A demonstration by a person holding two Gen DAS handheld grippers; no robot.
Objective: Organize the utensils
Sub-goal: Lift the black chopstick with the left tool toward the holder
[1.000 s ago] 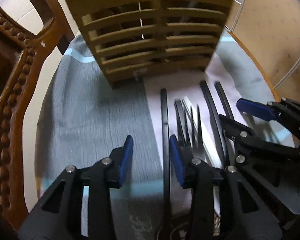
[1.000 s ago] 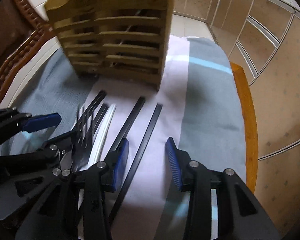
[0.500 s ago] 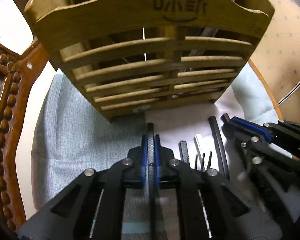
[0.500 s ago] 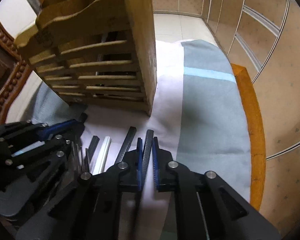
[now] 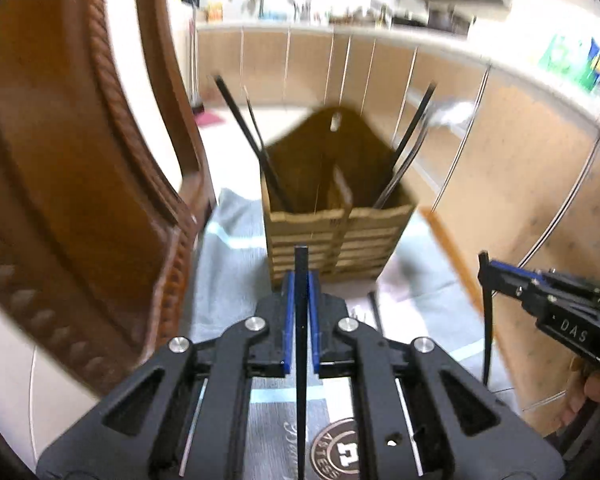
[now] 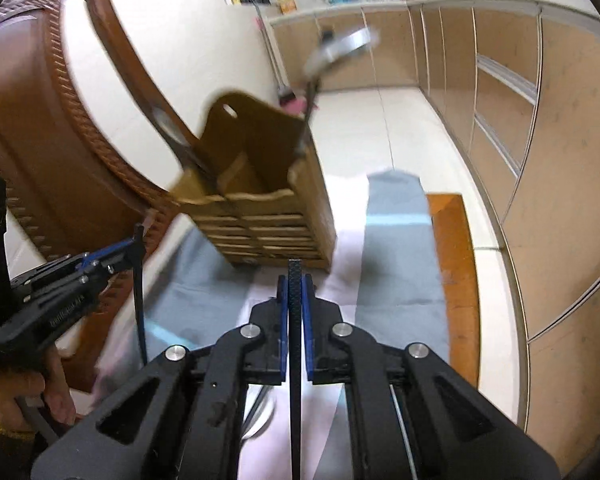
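Both grippers were clamped tight, each on a thin black stick. The left gripper (image 5: 301, 280) had its blue pads (image 5: 287, 320) pressed flat against a black chopstick (image 5: 301, 360) that stood up just past the tips and ran back down between the arms, its lower end cut off at the frame's bottom edge. Over in the right wrist view, the right gripper (image 6: 295, 284) pinched its own black chopstick (image 6: 295, 340) the same way, a woven texture showing on its face; that one also vanished off the bottom.

Each tool showed up in the other's camera: the right one at the left view's right edge with its stick hanging down, the left one at the right view's left edge, a hand (image 6: 24, 396) partly visible on its handle.

Ahead of both stood the wooden utensil holder (image 5: 340, 236) on the grey cloth (image 5: 224, 280), slatted front facing the cameras, a divider splitting it in two. It was smeared by motion blur. Dark sticks (image 5: 240, 120) leaned out of its left compartment and more from its right, and a metal ladle-like utensil (image 6: 340, 48) poked up at the right, too blurred to name surely. On the white cloth (image 6: 340, 280) below, a pale utensil (image 6: 260, 416) was mostly hidden behind the right gripper's arms. A carved wooden chair (image 5: 80, 200) filled the left.
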